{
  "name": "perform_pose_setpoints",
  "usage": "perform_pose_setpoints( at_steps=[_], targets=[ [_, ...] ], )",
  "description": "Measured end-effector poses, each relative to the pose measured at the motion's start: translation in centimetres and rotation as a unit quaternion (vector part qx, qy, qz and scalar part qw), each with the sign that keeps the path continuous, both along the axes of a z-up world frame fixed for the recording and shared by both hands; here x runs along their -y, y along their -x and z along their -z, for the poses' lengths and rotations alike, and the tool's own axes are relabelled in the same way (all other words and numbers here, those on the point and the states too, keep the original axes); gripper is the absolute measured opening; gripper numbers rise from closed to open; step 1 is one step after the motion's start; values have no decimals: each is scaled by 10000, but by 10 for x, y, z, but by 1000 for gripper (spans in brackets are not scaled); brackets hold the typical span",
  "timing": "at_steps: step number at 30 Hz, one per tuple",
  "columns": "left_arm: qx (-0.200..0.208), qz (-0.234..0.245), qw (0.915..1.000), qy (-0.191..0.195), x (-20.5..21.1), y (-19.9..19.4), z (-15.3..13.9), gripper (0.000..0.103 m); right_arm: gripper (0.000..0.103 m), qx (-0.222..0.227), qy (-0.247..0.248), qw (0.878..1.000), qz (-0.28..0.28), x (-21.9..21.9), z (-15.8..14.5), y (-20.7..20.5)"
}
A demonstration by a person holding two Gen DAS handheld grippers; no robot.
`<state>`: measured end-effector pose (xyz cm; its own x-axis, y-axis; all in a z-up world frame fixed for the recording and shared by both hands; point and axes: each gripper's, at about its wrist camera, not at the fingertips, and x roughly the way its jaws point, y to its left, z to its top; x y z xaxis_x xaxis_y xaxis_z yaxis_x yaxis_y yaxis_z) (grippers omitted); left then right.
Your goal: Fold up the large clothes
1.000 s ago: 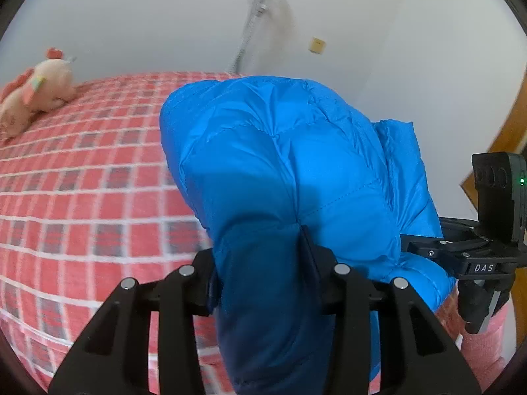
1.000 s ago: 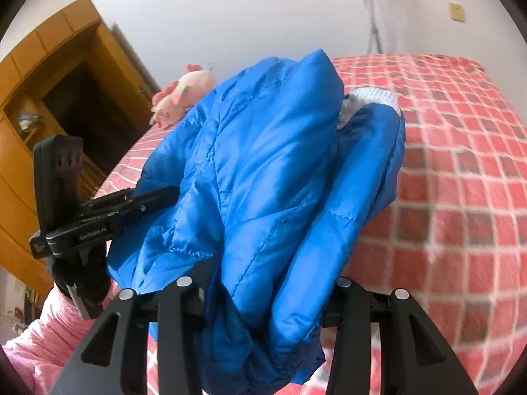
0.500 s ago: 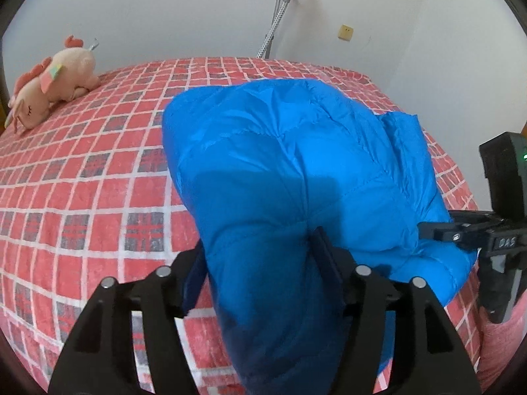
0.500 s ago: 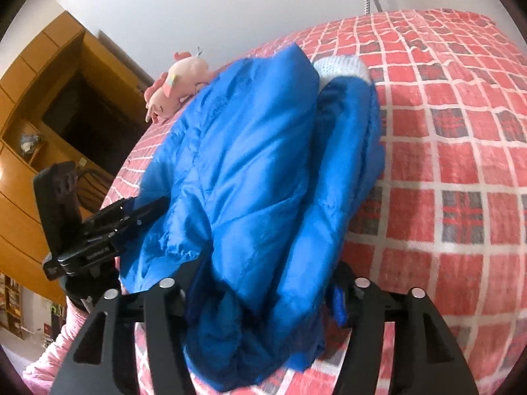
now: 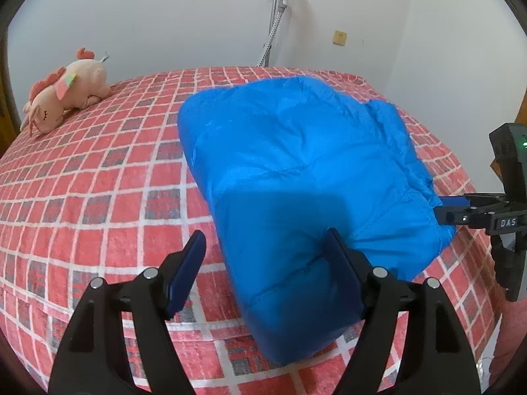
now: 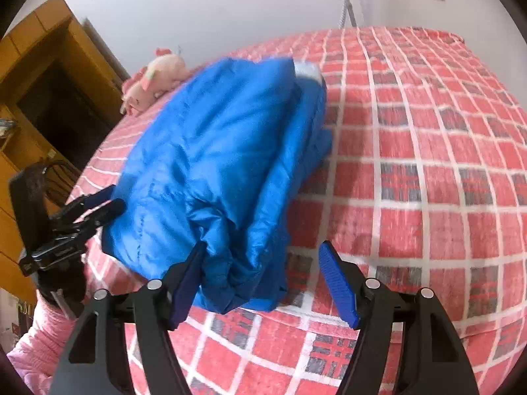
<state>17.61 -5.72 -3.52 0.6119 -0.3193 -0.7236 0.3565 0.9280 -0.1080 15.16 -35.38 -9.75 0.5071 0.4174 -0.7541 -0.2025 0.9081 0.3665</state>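
A bright blue puffer jacket (image 5: pixel 296 164), folded into a thick bundle, lies on the red checked bed (image 5: pixel 82 181). My left gripper (image 5: pixel 265 263) is at its near end with jaws opening. The right pad (image 5: pixel 342 270) rests against the fabric, and the left pad (image 5: pixel 187 270) stands clear over the bedspread. In the right wrist view the jacket (image 6: pixel 224 151) shows its layered side edge. My right gripper (image 6: pixel 263 276) is also opening there. Its left pad (image 6: pixel 187 279) touches the bundle's corner, and its right pad (image 6: pixel 336 283) is free.
A pink plush toy (image 5: pixel 66 95) lies at the far left of the bed. A metal pole (image 5: pixel 276 16) leans on the white wall behind. A wooden wardrobe (image 6: pixel 39 75) stands beside the bed. A pink sleeve (image 6: pixel 39 339) is behind the left gripper.
The jacket has come down from hanging in both grippers to lying on the bed. Both pairs of jaws have spread and let go of it, and both hands have sunk.
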Motion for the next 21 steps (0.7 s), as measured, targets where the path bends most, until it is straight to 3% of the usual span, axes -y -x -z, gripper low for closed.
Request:
perform_pose_setpoints(
  at_steps=[5, 9, 16, 21],
  targets=[
    [-75, -115, 9999, 18, -1, 3, -4, 74, 70, 139, 31, 9998, 167, -1, -5, 9],
    [57, -329, 9994, -93, -4, 15, -13, 89, 82, 409, 309, 9979, 396, -2, -20, 28],
    [104, -637, 9978, -139, -9, 37, -21, 93, 94, 559, 275, 9975, 340, -11, -29, 57],
    [314, -736, 9959, -428, -2, 60, -28, 96, 97, 718, 360, 9963, 294, -19, -35, 74]
  ],
)
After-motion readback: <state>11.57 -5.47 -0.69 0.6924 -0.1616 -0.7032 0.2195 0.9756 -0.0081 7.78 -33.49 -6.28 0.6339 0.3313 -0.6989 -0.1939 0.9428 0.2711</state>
